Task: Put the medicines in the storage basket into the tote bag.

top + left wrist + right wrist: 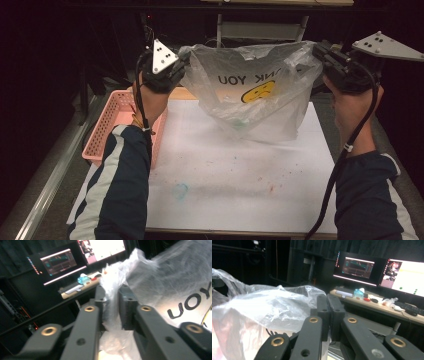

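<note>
Plastic bag (252, 97) hanging above the white mat (240, 175), stretched sideways between both claws. Left claw (182, 64) pinching one handle, jaws slightly apart around the film; right claw (316, 50) clamped tight on the other. Pink basket (112, 127) below the left claw, nearer that hand.

Your sleeves (117, 190) are dark navy with white stripes, and each black gripper, left (176, 65) and right (324, 54), carries a grey triangular plate with dark screws, brass-ringed jaw pivots and a trailing black cable (336, 175).

Thin, crinkled, glossy plastic bag (260, 100)
</note>
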